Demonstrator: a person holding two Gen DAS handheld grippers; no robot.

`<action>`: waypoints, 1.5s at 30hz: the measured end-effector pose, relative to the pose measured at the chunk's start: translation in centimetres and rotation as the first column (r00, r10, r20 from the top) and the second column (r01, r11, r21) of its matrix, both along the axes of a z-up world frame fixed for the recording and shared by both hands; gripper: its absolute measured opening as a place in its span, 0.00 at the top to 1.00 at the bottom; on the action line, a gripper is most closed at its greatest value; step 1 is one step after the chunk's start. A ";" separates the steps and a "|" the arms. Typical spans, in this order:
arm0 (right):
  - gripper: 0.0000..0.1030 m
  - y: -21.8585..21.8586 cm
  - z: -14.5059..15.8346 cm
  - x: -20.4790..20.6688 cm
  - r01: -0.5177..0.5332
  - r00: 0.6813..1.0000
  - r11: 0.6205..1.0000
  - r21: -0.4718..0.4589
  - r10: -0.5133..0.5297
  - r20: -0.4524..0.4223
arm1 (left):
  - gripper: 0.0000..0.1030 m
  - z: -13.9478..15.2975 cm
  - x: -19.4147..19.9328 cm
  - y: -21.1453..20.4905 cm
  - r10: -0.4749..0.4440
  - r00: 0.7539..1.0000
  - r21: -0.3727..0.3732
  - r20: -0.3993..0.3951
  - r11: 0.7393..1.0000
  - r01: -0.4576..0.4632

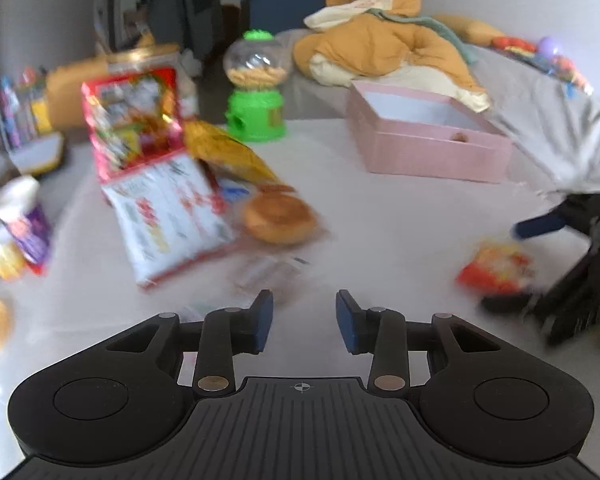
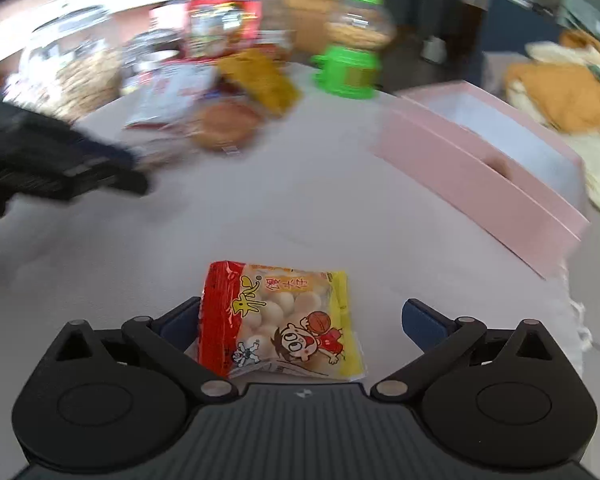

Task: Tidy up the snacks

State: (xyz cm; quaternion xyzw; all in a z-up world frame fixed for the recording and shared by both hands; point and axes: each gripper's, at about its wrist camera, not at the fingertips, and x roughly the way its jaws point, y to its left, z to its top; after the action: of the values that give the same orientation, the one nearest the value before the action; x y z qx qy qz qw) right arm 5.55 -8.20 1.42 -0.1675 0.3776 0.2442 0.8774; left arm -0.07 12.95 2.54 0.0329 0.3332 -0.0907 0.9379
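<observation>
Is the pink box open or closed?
Open. The pink box has no lid on top, and its pale inside floor shows in both views. It looks mostly empty, though one small brown thing shows near its front wall.

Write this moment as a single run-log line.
left tool: open, empty | right tool: open around snack packet, not gripping | pink box: open
</observation>
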 end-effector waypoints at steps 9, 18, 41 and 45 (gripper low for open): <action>0.00 -3.5 -1.0 1.6 0.150 0.989 0.982 0.111 -0.150 -0.009 | 0.50 -0.5 2.2 0.2 -0.010 0.998 0.008 -0.068 1.000 0.011; 0.00 -3.1 -1.1 1.9 0.154 0.988 0.981 0.122 -0.154 -0.009 | 0.51 0.1 3.0 -2.5 -0.027 0.998 -0.057 -0.049 0.998 0.024; 0.00 -3.9 -1.0 0.6 0.137 0.991 0.984 0.115 -0.136 -0.014 | 0.57 -2.6 0.0 -8.2 -0.036 0.999 -0.121 0.030 0.992 0.039; 0.00 -4.4 -1.0 0.2 0.136 0.991 0.985 0.104 -0.135 -0.013 | 0.57 -2.6 0.0 -8.2 -0.037 0.999 -0.107 0.033 0.993 0.040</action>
State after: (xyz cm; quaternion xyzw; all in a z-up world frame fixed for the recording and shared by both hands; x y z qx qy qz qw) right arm 5.74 -12.58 0.46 -0.0943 0.3774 0.2039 0.8984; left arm -0.08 4.75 -0.02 -0.0099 0.3125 -0.1261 0.9414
